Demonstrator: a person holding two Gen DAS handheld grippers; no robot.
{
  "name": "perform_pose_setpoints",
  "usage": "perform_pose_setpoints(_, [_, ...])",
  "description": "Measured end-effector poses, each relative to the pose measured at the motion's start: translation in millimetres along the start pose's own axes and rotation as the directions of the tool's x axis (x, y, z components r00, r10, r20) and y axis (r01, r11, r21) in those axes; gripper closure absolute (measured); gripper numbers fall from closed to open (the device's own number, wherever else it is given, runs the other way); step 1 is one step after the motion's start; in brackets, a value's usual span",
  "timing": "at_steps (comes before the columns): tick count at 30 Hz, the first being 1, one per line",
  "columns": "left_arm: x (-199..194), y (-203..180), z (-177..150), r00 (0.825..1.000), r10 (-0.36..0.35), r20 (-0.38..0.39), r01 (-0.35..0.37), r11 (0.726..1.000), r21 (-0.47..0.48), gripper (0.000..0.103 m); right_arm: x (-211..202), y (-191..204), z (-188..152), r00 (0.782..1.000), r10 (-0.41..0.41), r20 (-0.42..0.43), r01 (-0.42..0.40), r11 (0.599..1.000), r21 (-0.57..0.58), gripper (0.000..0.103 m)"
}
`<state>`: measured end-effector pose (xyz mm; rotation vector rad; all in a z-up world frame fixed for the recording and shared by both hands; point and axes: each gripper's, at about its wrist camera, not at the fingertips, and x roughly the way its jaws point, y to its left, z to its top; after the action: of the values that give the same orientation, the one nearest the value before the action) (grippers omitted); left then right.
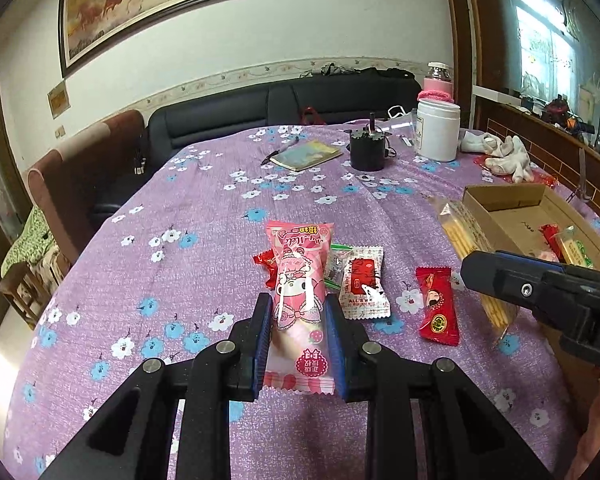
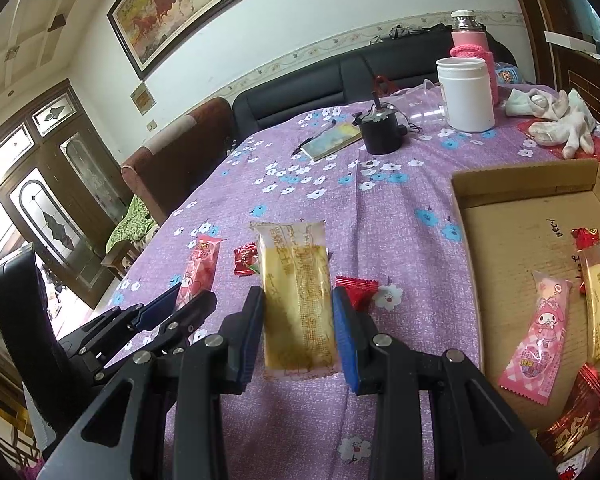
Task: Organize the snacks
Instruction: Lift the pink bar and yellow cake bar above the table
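Above the purple flowered bench (image 1: 188, 208), two snack packets are gripped, one in each tool.

The left tool (image 1: 298, 308) is clamped narrowly on a glossy pink cartoon packet (image 1: 300, 280) with crimped ends; the right tool (image 2: 298, 300) is clamped on a flat yellow cake bar (image 2: 298, 300) in clear printed film. Only in the left wrist view are a white sachet (image 1: 363, 285) and a long red sweet wrapper (image 1: 437, 306) seen lying on the cloth. Only in the right wrist view is the floor of the shallow cardboard box (image 2: 512, 232) laid open, with a second pink packet (image 2: 538, 332) resting flat inside.
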<state>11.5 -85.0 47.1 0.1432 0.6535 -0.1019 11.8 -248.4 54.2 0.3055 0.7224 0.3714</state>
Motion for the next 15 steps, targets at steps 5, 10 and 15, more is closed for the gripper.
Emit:
perform_pose_setpoints(5, [-0.3, -1.9, -0.1, 1.000, 0.010, 0.007, -0.010, 1.000, 0.010, 0.076, 0.3, -0.2, 0.3, 1.000, 0.001, 0.000, -0.001, 1.000, 0.001, 0.070])
perform_pose_setpoints(10, [0.4, -2.5, -0.1, 1.000, 0.015, 0.007, -0.015, 1.000, 0.012, 0.076, -0.7, -1.6, 0.1, 1.000, 0.000, 0.004, 0.000, 1.000, 0.008, 0.070])
perform_pose_setpoints(15, [0.0, -2.6, -0.3, 1.000, 0.018, 0.010, -0.018, 1.000, 0.012, 0.076, -2.2, -5.0, 1.0, 1.000, -0.002, 0.010, 0.002, 1.000, 0.020, 0.070])
